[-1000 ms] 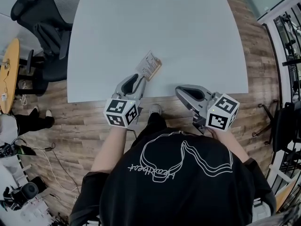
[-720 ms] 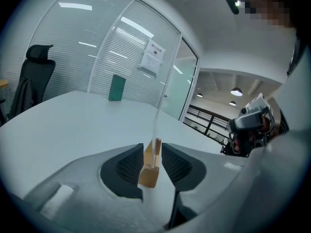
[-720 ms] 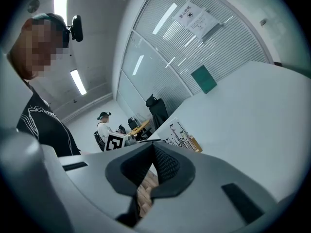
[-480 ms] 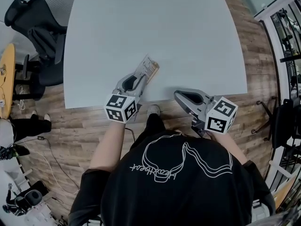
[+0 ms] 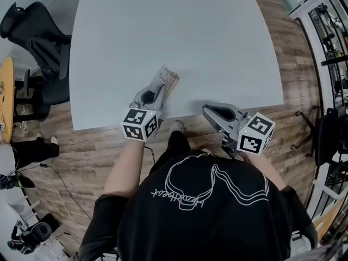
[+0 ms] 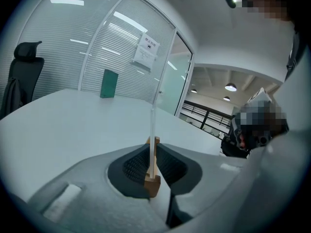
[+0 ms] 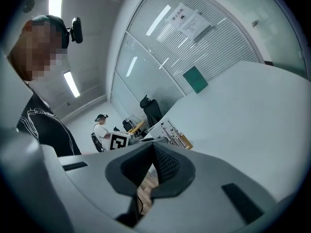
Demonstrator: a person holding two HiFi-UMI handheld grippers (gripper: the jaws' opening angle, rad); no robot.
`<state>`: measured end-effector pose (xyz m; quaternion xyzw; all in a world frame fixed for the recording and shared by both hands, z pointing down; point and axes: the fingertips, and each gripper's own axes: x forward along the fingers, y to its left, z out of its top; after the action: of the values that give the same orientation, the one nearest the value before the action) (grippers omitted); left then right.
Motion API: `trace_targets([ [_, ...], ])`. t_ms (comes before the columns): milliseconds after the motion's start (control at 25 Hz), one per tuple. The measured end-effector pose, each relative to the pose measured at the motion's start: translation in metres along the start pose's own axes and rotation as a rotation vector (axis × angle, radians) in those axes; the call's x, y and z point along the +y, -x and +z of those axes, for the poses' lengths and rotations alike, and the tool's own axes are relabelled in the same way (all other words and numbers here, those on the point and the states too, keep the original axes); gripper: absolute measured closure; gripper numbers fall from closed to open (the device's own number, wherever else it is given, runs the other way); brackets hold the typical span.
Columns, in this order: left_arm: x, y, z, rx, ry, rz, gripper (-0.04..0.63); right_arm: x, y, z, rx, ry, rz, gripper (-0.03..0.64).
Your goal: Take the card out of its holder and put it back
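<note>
A white printed card (image 5: 165, 76) stands in a small wooden holder (image 5: 173, 82) near the table's front edge. My left gripper (image 5: 158, 89) reaches onto the table and its jaws are closing on the holder. In the left gripper view the wooden holder (image 6: 152, 180) sits between the dark pads (image 6: 133, 166), which touch both its sides. The thin card (image 6: 152, 125) rises edge-on from it. My right gripper (image 5: 209, 111) hangs at the table's front edge, shut and empty. From the right gripper view the card (image 7: 170, 131) and the left gripper's cube (image 7: 119, 141) show beyond the jaws.
The pale table (image 5: 179, 31) fills the upper head view, its front edge just below the grippers. A black office chair (image 5: 38, 34) stands to the left. A green block (image 6: 109, 83) stands at the table's far side. A person (image 7: 102, 129) sits far off.
The left gripper's fingers have drawn in around the holder's near end. The card and holder stay in place on the table. The right gripper has barely moved.
</note>
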<state>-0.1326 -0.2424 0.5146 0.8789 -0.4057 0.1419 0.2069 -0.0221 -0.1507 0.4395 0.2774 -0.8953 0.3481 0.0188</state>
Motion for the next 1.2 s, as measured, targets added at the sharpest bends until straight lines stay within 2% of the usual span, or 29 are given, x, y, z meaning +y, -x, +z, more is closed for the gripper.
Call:
trace_targets([
  [360, -0.004, 0.001, 0.0, 0.008, -0.024, 0.013, 0.569, -0.001, 0.004, -0.007, -0.006, -0.017, -0.007, 0.607],
  [1200, -0.011, 0.014, 0.019, -0.03, -0.05, 0.035, 0.569, 0.007, 0.02, -0.013, -0.031, -0.025, -0.019, 0.607],
])
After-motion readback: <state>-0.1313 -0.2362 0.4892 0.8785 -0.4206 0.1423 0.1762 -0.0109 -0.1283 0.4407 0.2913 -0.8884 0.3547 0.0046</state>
